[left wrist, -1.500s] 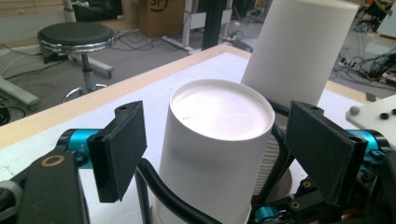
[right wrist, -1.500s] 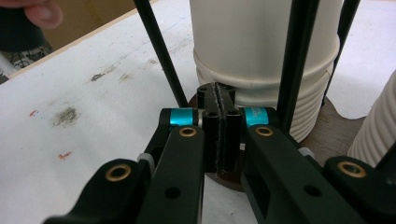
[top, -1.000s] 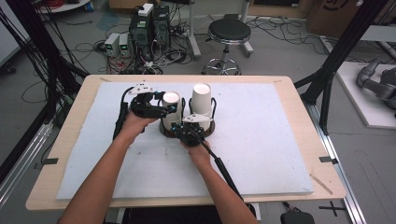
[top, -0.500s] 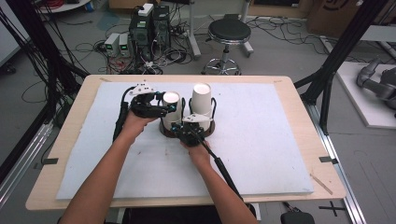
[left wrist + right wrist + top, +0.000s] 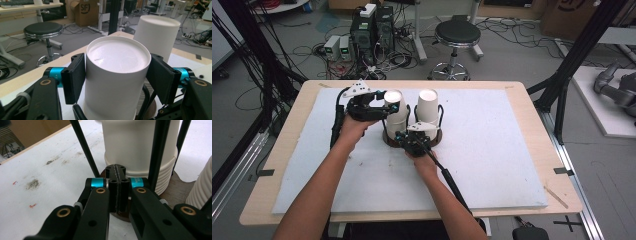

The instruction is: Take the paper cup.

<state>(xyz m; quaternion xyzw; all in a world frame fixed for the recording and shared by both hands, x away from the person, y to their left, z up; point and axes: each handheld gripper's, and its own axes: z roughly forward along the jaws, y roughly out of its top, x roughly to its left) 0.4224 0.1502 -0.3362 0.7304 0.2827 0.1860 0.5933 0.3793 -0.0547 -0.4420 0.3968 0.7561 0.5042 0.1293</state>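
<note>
Beyond the left gripper (image 5: pixel 117 82), past the far table edge and behind the black stool (image 5: pixel 43 28), a brown cardboard box (image 5: pixel 86 11) stands on the floor with the letters "SF" printed in black inside a bracket-like mark. Small print on the right gripper's (image 5: pixel 117 173) teal sleeve (image 5: pixel 137 182) is too tiny to read.

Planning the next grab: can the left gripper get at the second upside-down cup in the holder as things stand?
Probably not right away. The left gripper is clamped on the near cup; the far cup stands just behind, uncovered, so the way looks free once it lets go.
</note>
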